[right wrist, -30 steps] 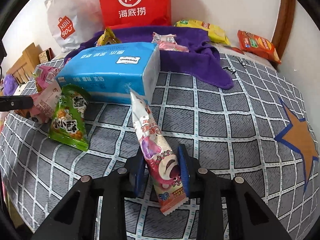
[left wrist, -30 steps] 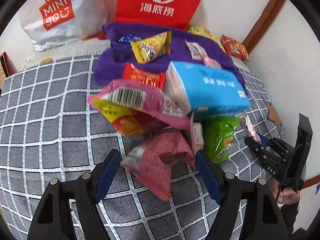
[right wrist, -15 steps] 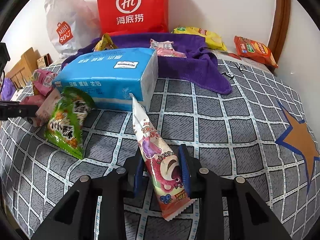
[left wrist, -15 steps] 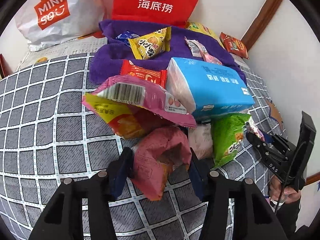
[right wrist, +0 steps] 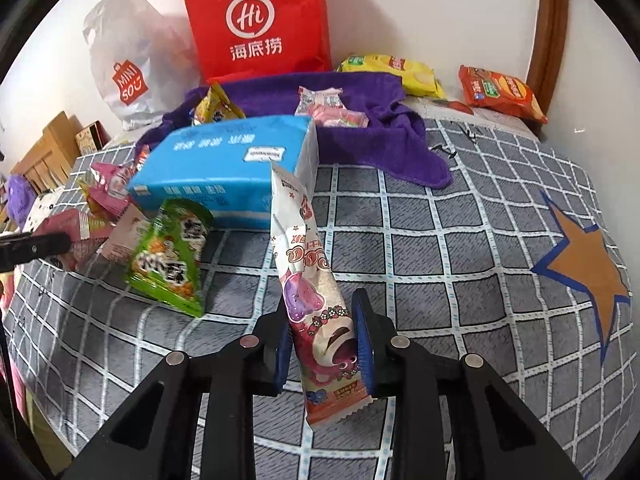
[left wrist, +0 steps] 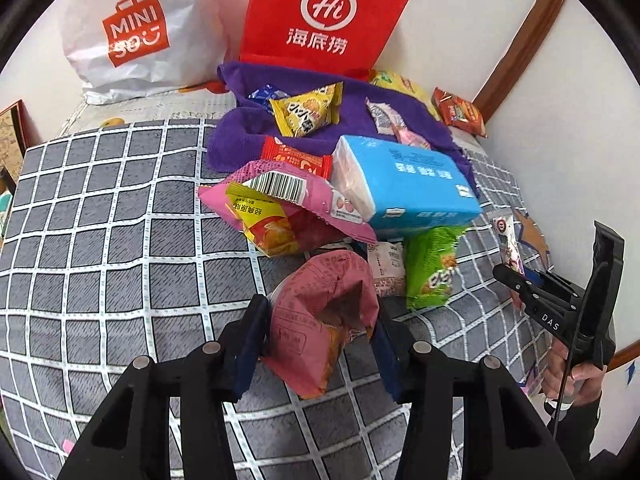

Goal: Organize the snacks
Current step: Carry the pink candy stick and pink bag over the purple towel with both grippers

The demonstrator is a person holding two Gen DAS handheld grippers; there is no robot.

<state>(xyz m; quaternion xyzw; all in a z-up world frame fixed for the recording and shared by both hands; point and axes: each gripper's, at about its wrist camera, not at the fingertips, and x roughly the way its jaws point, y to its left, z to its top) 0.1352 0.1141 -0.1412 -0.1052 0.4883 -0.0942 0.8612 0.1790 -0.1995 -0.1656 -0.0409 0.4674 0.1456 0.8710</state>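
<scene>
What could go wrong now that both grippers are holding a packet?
1. The left gripper pinches a crumpled pink bag whose top looks torn open; tilting it might spill the contents onto the checked blanket.
2. The right gripper holds the long bear packet only near its lower end, so the tall free end may swing or slip.
3. That free end stands close to the blue tissue pack and green bag; a careless swing could knock them.

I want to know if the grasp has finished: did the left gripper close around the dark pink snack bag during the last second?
Yes. The left gripper closed inward onto the dark pink snack bag, which also sits nearer the green snack bag.
</scene>
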